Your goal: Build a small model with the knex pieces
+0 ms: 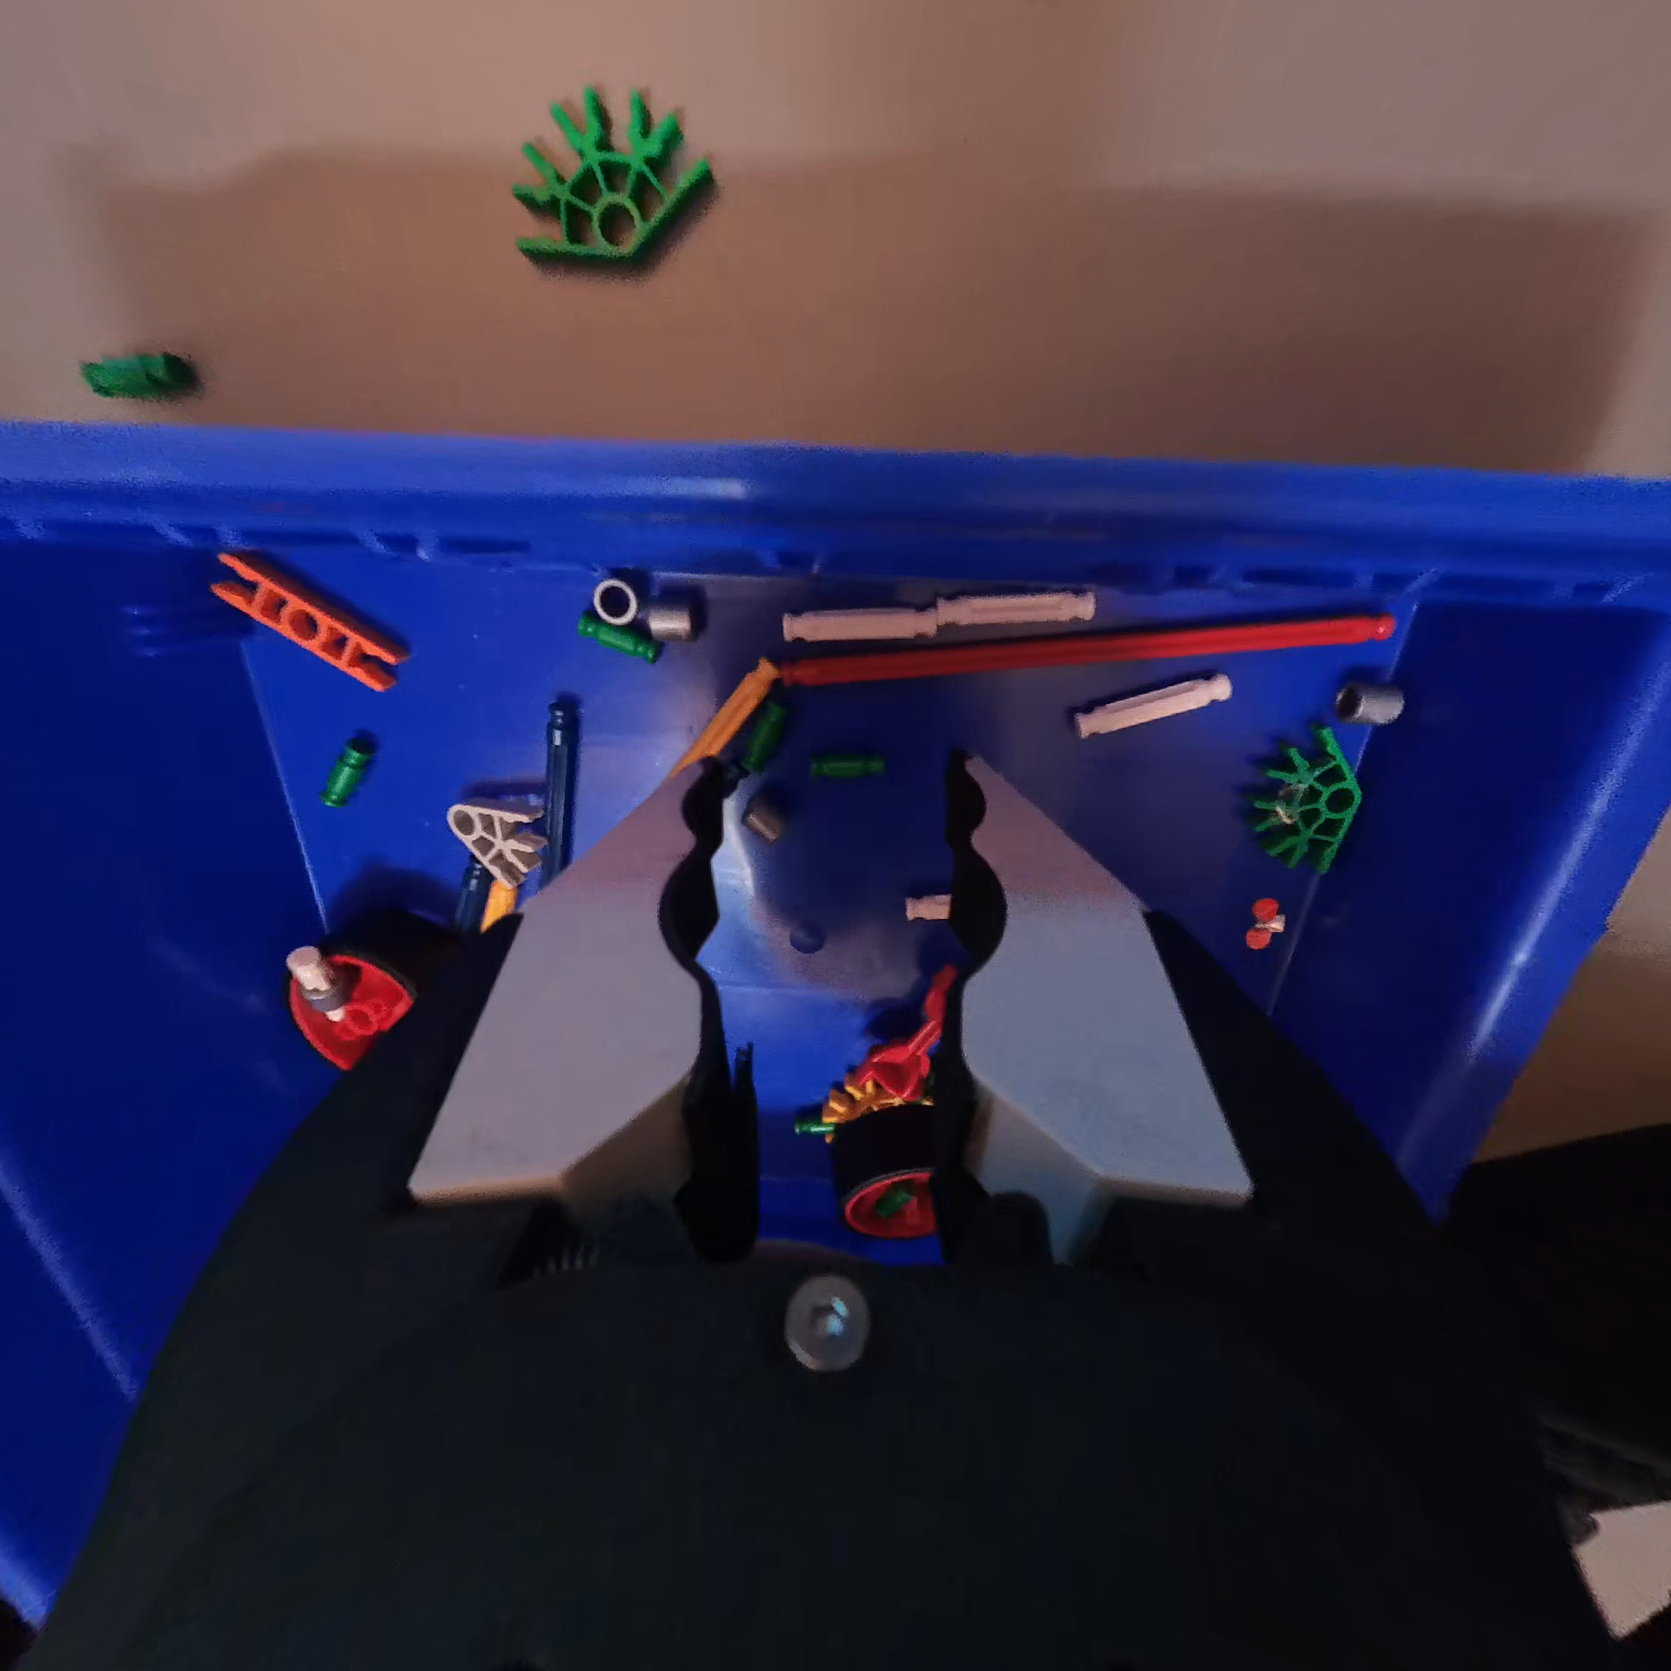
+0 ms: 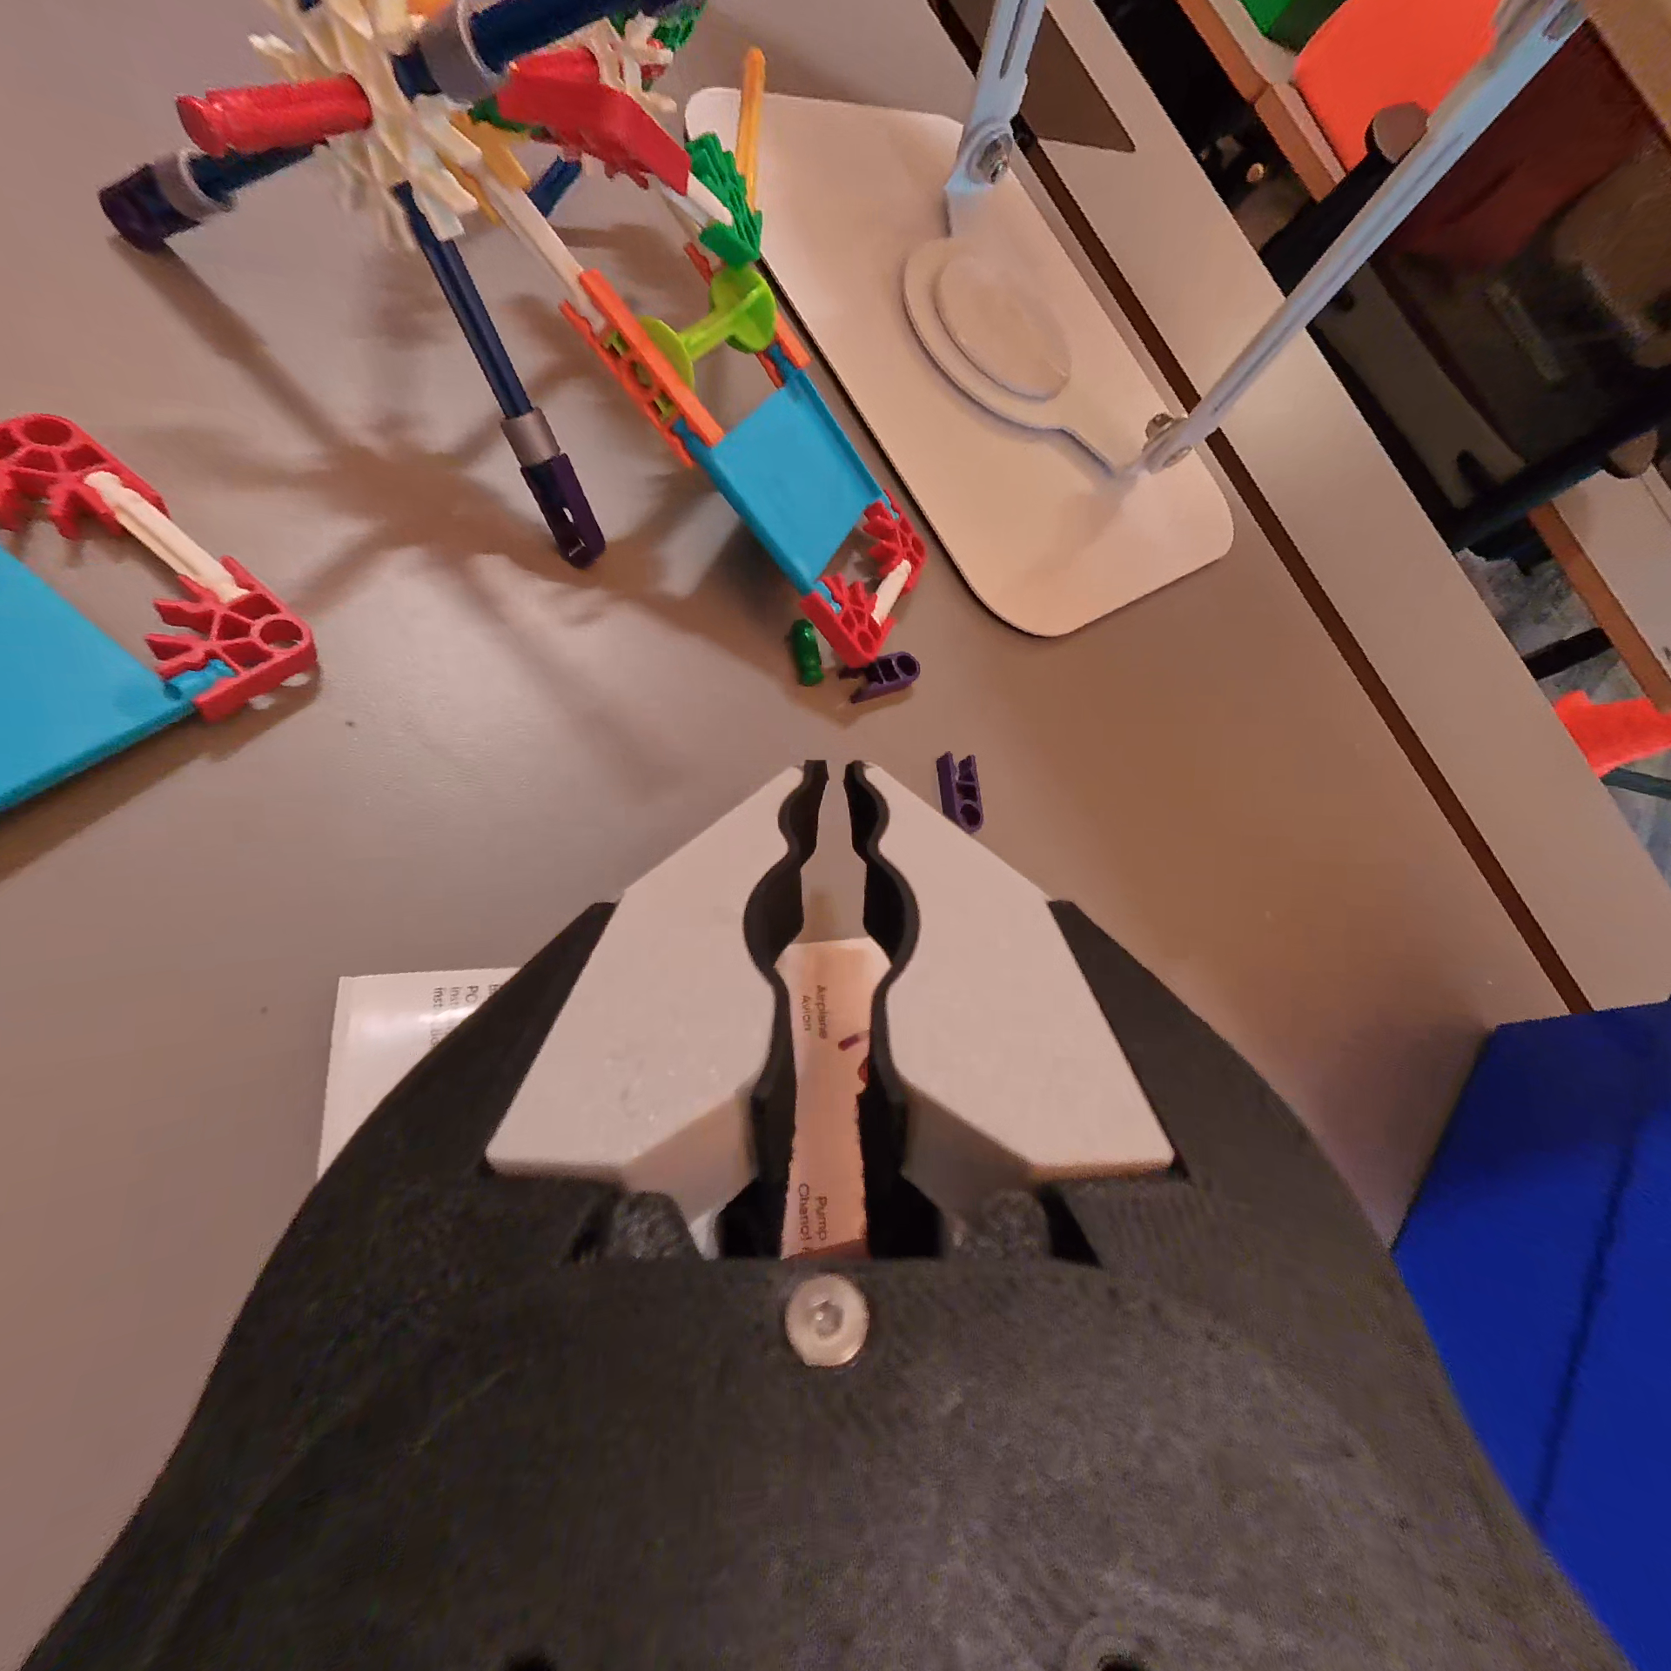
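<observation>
My left gripper (image 1: pixel 836 769) is open and empty, held over a blue bin (image 1: pixel 814 493) of loose construction-toy pieces: a long red rod (image 1: pixel 1085 649), white rods (image 1: pixel 936 617), green short rods (image 1: pixel 845 767), a small grey sleeve (image 1: pixel 764 818) near the left fingertip, and a green fan connector (image 1: pixel 1309 800). My right gripper (image 2: pixel 836 769) is shut with nothing between its tips, low over a grey table (image 2: pixel 452 814). A purple clip (image 2: pixel 960 791) lies just right of its tips. A colourful rod-and-connector model (image 2: pixel 633 298) stands beyond, with another purple clip (image 2: pixel 886 674) and a green short rod (image 2: pixel 805 653) at its foot.
A green fan connector (image 1: pixel 610 185) and a green short rod (image 1: pixel 136 375) lie on the table past the bin. A white lamp base (image 2: pixel 1040 407) stands right of the model. A blue panel with red connectors (image 2: pixel 136 624) lies left. A printed sheet (image 2: pixel 398 1040) lies under the right gripper. The blue bin (image 2: pixel 1555 1311) is at right. Some 40 cm of space lies between my two pairs of fingers. From my right tips it is roughly 5 cm to the purple clip (image 2: pixel 960 791); from my left, 40 cm. The colourful rod-and-connector model (image 2: pixel 633 298) is closer to my right gripper, around 15 cm from its tips; the left tips are 25 cm off.
</observation>
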Demonstrator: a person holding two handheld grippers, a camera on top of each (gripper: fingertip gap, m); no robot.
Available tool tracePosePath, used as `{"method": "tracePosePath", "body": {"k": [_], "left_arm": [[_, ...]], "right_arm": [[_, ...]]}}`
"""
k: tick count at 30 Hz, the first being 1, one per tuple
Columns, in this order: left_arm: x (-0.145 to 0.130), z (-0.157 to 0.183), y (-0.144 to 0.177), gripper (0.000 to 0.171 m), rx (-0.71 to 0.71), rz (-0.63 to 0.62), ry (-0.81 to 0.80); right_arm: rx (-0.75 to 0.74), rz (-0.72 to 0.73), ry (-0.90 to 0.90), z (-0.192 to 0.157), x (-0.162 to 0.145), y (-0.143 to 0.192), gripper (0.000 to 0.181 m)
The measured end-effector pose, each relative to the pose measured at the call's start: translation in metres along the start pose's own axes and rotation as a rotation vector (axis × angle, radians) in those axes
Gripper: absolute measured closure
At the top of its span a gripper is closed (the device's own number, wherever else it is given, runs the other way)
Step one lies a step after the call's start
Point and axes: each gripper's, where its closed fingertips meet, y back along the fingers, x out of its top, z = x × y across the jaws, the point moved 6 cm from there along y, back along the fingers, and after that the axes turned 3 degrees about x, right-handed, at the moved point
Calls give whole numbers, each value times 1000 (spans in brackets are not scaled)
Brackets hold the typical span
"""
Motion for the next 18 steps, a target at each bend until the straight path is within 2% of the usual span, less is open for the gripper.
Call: {"method": "tracePosePath", "body": {"k": [4, 7, 10, 13, 16, 18], "left_arm": [[-13, -8, -9, 127, 17, -61, 35], [-23, -27, -4, 127, 102, -75, 86], [-25, -45, 8, 128, 160, 19, 129], [-13, -70, 13, 138, 299, 131, 168], [2, -85, 0, 138, 336, 172, 277], [8, -89, -12, 138, 312, 176, 353]], "right_arm": [[-14, -19, 1, 2, -2, -1, 178], [-19, -29, 2, 2, -4, 0, 178], [-18, -30, 1, 3, -4, 0, 177], [-13, -31, 3, 2, -4, 0, 177], [-13, -31, 16, 2, -3, 0, 177], [-14, -21, 22, 1, -1, 2, 177]]}}
